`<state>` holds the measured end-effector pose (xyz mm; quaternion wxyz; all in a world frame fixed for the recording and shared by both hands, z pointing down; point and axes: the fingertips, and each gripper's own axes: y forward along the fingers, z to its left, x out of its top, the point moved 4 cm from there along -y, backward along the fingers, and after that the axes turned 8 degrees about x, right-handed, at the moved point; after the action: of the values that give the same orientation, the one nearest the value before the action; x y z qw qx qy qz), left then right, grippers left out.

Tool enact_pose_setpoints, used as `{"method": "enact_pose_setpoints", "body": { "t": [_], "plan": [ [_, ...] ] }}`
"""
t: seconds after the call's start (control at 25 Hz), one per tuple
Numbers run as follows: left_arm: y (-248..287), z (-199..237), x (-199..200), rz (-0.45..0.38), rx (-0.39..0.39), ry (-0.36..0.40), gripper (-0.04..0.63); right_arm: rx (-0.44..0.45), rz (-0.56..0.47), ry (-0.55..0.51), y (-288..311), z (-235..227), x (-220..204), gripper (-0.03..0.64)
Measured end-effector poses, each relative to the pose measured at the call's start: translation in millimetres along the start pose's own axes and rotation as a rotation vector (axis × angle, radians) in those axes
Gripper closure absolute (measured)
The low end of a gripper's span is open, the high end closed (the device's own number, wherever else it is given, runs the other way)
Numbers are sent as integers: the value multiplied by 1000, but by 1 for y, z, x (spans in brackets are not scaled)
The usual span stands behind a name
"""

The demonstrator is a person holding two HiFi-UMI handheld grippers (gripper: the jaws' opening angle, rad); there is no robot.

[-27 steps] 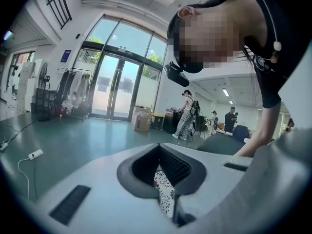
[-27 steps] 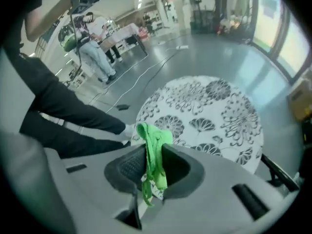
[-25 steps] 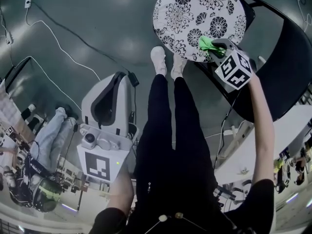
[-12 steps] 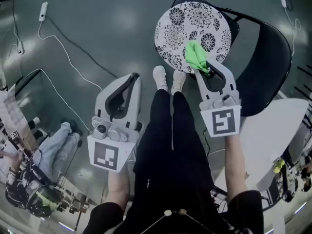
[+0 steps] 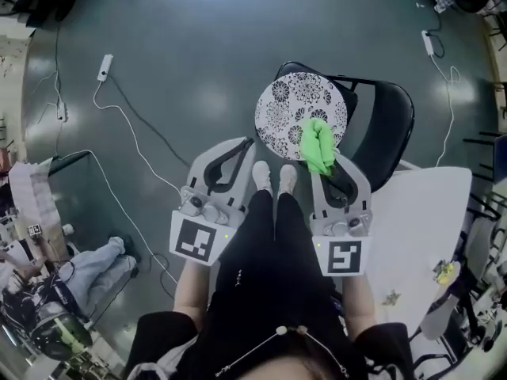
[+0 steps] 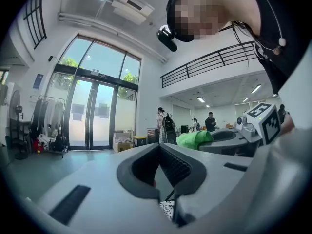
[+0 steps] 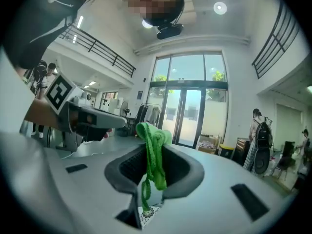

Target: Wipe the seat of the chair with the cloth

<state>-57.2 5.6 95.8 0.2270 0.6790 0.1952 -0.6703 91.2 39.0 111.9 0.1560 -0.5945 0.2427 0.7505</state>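
The chair's round floral seat (image 5: pixel 289 109) stands on the floor just past the person's shoes, its black backrest (image 5: pixel 384 133) to the right. My right gripper (image 5: pixel 323 163) is held high above the seat's near right edge, shut on the bunched green cloth (image 5: pixel 318 145). In the right gripper view the cloth (image 7: pixel 155 167) hangs between the closed jaws, with a bit of the seat (image 7: pixel 151 213) below. My left gripper (image 5: pixel 240 144) is level with it to the left, shut and holding nothing. The left gripper view shows its jaws (image 6: pixel 158 147) meeting and the cloth (image 6: pixel 194 139) beside them.
A white table (image 5: pixel 428 236) stands to the right of the person. Cables (image 5: pixel 119 125) run over the grey floor at the left. Another person (image 5: pixel 87 267) sits at the lower left among clutter. Glass doors and distant people appear in both gripper views.
The right gripper has lifted the cloth up off the seat's edge and drawn back toward the body. The left gripper has risen beside it. The chair now looks farther below.
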Motion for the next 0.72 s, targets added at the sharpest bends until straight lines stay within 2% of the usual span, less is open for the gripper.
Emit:
{"method": "enact_pose_setpoints", "body": {
  "t": [0.16, 0.28, 0.4, 0.64, 0.72],
  "plan": [
    [-12, -14, 39, -44, -17, 45, 591, -74, -131, 142, -31, -7, 41, 535],
    [-25, -13, 73, -67, -2, 85, 591, -123, -208, 212, -47, -15, 77, 535],
    [-32, -9, 95, -87, 12, 68, 591, -145, -263, 227, -55, -23, 98, 535],
    [-48, -3, 111, -103, 31, -21, 591, -155, -312, 201, -69, -25, 116, 535],
    [-49, 2, 120, -111, 48, -30, 591, -152, -325, 185, -68, -23, 127, 535]
  ]
}}
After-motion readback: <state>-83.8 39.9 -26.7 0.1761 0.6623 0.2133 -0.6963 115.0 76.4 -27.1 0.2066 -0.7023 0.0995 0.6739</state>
